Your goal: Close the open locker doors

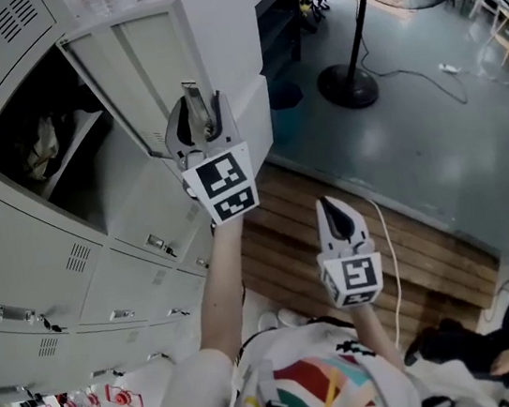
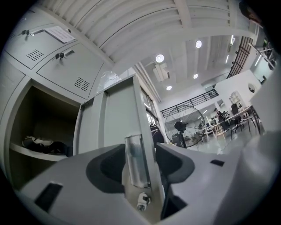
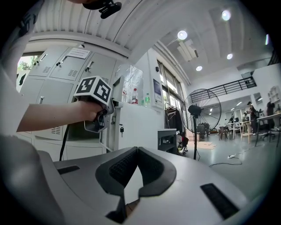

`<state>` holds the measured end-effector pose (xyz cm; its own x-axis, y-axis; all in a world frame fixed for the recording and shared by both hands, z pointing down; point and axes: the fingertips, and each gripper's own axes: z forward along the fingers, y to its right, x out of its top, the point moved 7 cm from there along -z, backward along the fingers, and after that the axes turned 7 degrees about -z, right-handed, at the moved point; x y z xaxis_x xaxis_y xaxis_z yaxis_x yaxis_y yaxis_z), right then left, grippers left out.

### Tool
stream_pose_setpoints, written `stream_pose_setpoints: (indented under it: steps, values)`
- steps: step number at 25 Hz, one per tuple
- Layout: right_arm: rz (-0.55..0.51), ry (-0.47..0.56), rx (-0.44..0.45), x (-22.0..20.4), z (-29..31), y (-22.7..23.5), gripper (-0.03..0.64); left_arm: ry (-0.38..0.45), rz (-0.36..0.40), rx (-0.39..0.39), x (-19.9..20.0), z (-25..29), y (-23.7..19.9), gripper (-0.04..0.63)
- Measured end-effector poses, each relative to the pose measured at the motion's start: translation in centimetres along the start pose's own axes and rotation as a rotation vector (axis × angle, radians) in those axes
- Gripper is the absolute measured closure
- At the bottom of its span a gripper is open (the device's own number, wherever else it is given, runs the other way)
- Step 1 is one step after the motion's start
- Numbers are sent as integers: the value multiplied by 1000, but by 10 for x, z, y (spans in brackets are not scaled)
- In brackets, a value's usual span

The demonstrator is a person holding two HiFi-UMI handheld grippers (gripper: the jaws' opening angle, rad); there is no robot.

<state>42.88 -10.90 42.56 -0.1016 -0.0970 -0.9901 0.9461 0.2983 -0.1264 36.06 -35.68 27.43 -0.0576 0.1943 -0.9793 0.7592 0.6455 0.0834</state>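
Head view: left gripper (image 1: pixel 198 97) at centre frame, clamped on the free edge of the open locker door (image 1: pixel 135 69), swung out from the grey locker bank (image 1: pixel 18 271) at left. Dark open compartment (image 1: pixel 48 153) just left of that door. Right gripper (image 1: pixel 333 207) lower, right of centre, above wooden floorboards (image 1: pixel 413 250), jaws pressed together and empty.

Left gripper view: door edge with its metal latch plate (image 2: pixel 137 160) pinched between both jaws at lower centre; compartment shelf (image 2: pixel 30 151) far left; standing fan (image 2: pixel 184 127) right of centre, well behind.

Right gripper view: jaw tips meeting at lower centre, nothing between; hand (image 3: pixel 85 112) and left gripper at the door, left of centre.
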Motion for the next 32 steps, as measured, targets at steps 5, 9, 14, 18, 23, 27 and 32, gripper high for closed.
stream_pose_setpoints:
  steps: [5, 9, 14, 18, 23, 27, 32]
  values:
    - [2, 8, 37, -2, 3, -4, 611, 6, 12, 2, 3, -14, 0, 410]
    - [-6, 4, 78, 2, 7, -13, 611, 8, 10, 6, 7, -31, -8, 410]
    - [-5, 21, 148, 9, 16, -33, 611, 3, -12, 19, 11, -58, -23, 410]
    - [-19, 36, 226, 14, 28, -55, 611, 10, -16, 44, 13, -81, -37, 422]
    - [-19, 52, 319, 21, 36, -86, 611, 15, -4, 88, 16, -108, -56, 454]
    - [-11, 76, 360, 22, 44, -105, 611, 17, 13, 117, 17, -122, -72, 454]
    - [-28, 75, 428, 27, 46, -129, 611, 21, 29, 168, 17, -139, -93, 463]
